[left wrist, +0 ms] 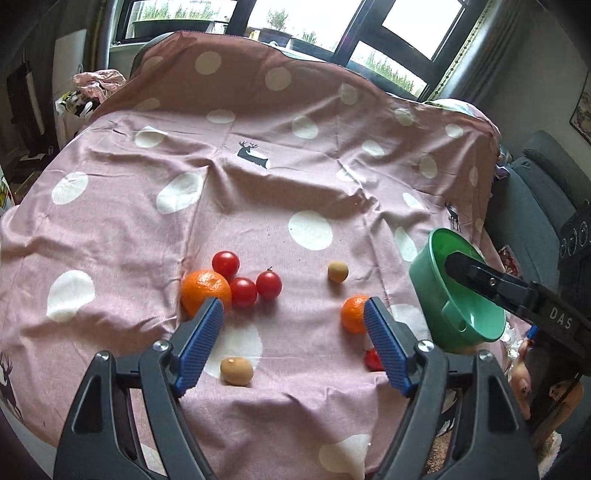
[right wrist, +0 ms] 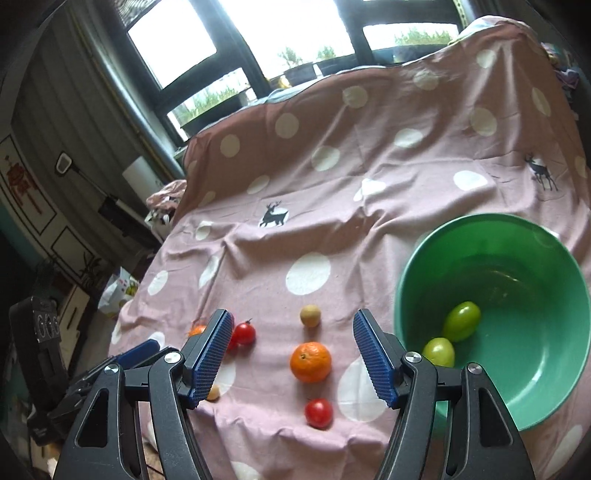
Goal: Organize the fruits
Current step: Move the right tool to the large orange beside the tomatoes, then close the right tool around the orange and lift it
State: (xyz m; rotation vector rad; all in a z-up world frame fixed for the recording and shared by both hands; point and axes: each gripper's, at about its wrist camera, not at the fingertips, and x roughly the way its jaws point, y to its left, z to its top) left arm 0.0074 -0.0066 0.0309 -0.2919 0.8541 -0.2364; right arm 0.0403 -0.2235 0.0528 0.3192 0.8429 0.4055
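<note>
On the pink dotted cloth (left wrist: 258, 206) lie a large orange (left wrist: 204, 291), three red tomatoes (left wrist: 243, 291), a small orange (left wrist: 352, 314), two brown kiwis (left wrist: 236, 371) (left wrist: 337, 272) and a red tomato (left wrist: 373, 360) half hidden by a finger. My left gripper (left wrist: 293, 317) is open and empty above them. The green bowl (right wrist: 554, 332) at right holds two green fruits (right wrist: 461, 320) (right wrist: 439, 351). My right gripper (right wrist: 291, 349) is open and empty over the small orange (right wrist: 310, 362), with a red tomato (right wrist: 318, 412) and a kiwi (right wrist: 310, 315) nearby.
The cloth (right wrist: 332, 184) rises over a backrest toward windows (left wrist: 295, 22). A grey sofa (left wrist: 543, 192) stands at right in the left wrist view. Clutter and a cabinet (right wrist: 44, 221) stand left of the table. The right gripper's arm (left wrist: 517, 295) crosses the bowl (left wrist: 436, 291).
</note>
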